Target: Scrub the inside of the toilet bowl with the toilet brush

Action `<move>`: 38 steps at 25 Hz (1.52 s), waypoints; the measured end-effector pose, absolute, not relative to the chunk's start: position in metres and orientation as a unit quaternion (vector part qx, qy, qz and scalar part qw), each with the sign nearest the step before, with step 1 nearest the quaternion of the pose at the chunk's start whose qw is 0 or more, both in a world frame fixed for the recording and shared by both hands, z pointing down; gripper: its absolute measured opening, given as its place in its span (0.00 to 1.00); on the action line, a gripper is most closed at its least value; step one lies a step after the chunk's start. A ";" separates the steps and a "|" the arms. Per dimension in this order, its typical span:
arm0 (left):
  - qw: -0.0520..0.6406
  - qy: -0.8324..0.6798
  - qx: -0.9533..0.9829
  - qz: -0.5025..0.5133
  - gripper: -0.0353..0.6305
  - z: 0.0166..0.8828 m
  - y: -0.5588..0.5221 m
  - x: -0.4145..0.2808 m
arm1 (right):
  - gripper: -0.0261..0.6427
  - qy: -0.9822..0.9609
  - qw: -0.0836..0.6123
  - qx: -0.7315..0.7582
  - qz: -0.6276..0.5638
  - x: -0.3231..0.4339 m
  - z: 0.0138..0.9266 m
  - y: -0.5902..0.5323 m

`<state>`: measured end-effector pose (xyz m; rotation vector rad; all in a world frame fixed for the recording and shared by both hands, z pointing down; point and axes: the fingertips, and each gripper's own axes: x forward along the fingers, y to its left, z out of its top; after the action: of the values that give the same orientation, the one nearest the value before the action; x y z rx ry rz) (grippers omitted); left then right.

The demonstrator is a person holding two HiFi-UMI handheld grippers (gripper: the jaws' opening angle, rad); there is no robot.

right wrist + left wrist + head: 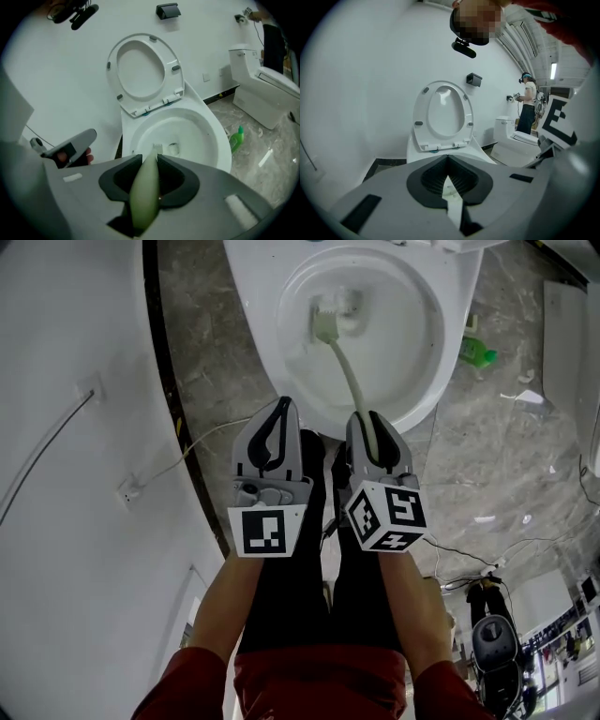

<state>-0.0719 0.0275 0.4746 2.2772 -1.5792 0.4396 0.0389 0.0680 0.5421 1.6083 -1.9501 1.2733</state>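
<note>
Currently: right gripper (pixel 375 420) clamped on pale green handle of toilet brush (pixel 345 367), centre of head view. Brush head down inside toilet bowl (pixel 424 381), upper centre, bristles near drain opening. Left gripper (pixel 278 409) just beside right one, over front rim of bowl, jaws together at tips, nothing between. Seat lid (pixel 140 70) raised. Green bottle (pixel 476 352) on floor (pixel 506 456), right of bowl.

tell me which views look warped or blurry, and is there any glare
Head view: sharp and evenly lit, mild distortion, the toilet bowl bright white without harsh glare. Left gripper view: strong fisheye with dark corners, the left tool up close is soft. Right gripper view: same fisheye, the toilet brush handle blurs near the lens, the bowl beyond is sharper.
</note>
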 end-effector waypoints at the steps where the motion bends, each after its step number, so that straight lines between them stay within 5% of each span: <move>1: 0.167 -0.556 0.800 0.152 0.06 0.474 0.027 -0.071 | 0.21 -0.683 0.146 0.560 0.446 0.038 0.539 0.066; 12: 0.164 -0.539 0.813 0.148 0.06 0.472 0.026 -0.053 | 0.21 -0.705 0.295 0.561 0.319 0.093 0.583 0.054; 21: 0.166 -0.542 0.811 0.145 0.06 0.472 0.024 -0.052 | 0.21 -0.729 0.343 0.562 0.188 0.104 0.559 0.050; 38: 0.172 -0.555 0.799 0.152 0.06 0.476 0.028 -0.070 | 0.21 -0.733 0.230 0.544 0.337 0.033 0.557 0.034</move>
<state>-0.0703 0.0282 0.4765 2.2686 -1.5749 0.4308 0.0331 0.0339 0.5572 1.4978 -2.0168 0.9267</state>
